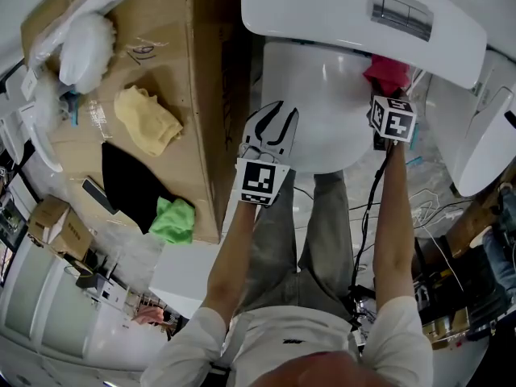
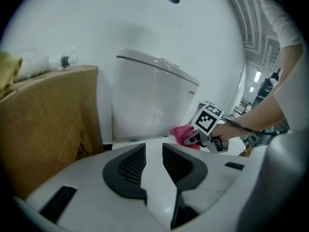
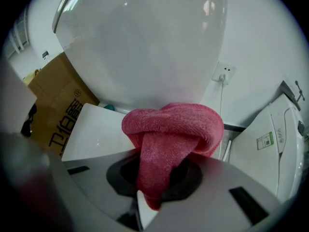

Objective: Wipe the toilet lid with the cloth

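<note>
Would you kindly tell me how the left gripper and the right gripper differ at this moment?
The left gripper has its jaws apart and holds nothing; the right gripper is shut on the pink cloth. The left gripper is at the front-left edge of the lid; the right gripper is at its back, by the tank. Both are at the lid.
</note>
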Available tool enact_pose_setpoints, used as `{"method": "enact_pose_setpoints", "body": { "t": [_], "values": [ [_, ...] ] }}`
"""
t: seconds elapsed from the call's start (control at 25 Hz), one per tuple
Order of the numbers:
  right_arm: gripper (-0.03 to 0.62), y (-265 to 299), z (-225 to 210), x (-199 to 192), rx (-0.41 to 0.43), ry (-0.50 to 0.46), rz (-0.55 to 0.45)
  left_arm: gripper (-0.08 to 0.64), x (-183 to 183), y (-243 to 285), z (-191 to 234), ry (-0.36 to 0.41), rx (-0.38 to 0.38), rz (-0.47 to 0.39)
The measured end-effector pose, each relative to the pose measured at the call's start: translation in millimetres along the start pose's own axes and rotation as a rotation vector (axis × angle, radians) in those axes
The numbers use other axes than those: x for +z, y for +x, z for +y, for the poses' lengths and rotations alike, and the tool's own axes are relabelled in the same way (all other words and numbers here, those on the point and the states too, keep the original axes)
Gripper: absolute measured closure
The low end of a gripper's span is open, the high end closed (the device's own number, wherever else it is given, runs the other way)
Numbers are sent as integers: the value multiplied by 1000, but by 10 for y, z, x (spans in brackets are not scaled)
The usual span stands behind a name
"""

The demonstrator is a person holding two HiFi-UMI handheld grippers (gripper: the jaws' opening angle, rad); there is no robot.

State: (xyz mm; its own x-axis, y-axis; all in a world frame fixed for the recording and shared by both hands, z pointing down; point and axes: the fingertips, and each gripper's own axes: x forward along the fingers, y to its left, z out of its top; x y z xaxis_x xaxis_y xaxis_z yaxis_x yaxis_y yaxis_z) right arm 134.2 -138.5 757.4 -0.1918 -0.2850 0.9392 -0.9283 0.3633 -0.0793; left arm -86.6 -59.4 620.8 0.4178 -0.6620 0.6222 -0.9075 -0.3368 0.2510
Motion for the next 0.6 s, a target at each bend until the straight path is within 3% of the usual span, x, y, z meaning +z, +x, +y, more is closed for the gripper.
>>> {"method": "enact_pose_setpoints", "body": {
  "t": [0.6],
  "values": [
    [526, 101, 717, 178, 79, -81, -4, 440, -105, -208, 169, -53, 32, -17]
  ]
}}
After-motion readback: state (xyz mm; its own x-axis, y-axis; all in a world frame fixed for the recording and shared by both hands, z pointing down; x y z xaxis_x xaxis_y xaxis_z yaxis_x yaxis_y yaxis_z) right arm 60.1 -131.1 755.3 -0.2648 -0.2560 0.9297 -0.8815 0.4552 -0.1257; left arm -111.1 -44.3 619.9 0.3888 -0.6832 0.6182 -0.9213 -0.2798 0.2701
